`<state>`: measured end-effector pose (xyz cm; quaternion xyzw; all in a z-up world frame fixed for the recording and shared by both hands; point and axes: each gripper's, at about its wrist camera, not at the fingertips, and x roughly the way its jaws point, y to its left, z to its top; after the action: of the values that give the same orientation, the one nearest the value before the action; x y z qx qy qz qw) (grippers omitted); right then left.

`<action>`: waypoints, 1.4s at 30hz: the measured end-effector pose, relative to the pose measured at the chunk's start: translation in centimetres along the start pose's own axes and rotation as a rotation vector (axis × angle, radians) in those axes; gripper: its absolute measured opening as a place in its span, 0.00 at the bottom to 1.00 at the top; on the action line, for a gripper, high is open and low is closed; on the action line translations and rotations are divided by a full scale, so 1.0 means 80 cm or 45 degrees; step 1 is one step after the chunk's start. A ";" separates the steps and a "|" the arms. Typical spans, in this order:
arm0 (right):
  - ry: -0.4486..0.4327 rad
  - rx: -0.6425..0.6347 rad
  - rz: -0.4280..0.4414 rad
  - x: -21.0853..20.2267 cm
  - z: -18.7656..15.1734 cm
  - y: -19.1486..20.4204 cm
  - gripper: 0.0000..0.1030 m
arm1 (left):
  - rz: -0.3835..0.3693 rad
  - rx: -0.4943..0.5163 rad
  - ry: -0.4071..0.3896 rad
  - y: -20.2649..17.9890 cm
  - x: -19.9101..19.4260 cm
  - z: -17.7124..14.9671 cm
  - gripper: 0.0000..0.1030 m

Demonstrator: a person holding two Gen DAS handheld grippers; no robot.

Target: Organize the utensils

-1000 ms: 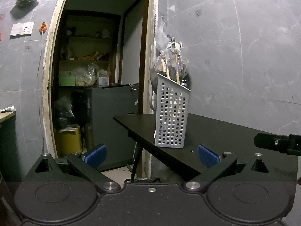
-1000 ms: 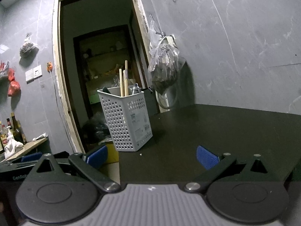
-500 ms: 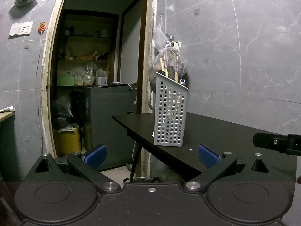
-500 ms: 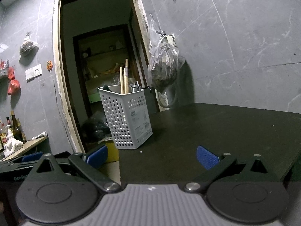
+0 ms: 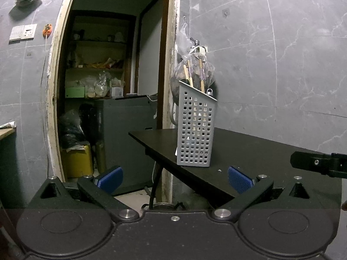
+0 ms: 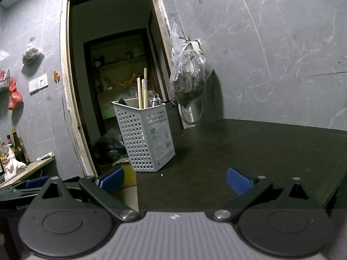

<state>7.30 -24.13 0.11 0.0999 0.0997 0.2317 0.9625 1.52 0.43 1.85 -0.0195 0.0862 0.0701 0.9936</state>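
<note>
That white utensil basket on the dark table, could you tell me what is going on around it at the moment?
A person holds a two-finger gripper in each hand, both facing the white perforated basket near the edge of the dark table. Wooden chopsticks and a few other utensils stand upright in it. The left gripper and right gripper are both open and hold nothing, apart from the basket. No loose utensils show on the tabletop.

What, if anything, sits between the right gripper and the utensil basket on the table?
Nothing visible. The right gripper is open, and only bare dark table lies between it and the white utensil basket, which stands near the table's left edge.
</note>
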 end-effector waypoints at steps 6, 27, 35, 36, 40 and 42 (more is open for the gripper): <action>0.006 -0.004 0.001 0.001 0.000 0.002 1.00 | -0.005 -0.001 0.008 0.001 0.002 -0.001 0.99; 0.020 -0.003 0.001 0.004 -0.001 0.002 1.00 | -0.008 -0.001 0.017 0.002 0.003 -0.001 0.99; 0.022 -0.003 0.002 0.005 -0.001 0.002 1.00 | -0.009 -0.001 0.020 0.001 0.005 -0.003 0.99; 0.022 -0.003 0.002 0.005 -0.001 0.002 1.00 | -0.009 -0.001 0.021 0.001 0.005 -0.003 0.99; 0.023 -0.003 0.002 0.006 -0.001 0.003 1.00 | -0.009 0.000 0.021 0.001 0.005 -0.003 0.99; 0.023 -0.004 0.002 0.006 -0.001 0.003 1.00 | -0.009 0.000 0.021 0.001 0.005 -0.003 0.99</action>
<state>7.58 -23.73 -0.02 0.0965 0.1081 0.2337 0.9615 1.82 0.57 1.56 -0.0206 0.0945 0.0663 0.9931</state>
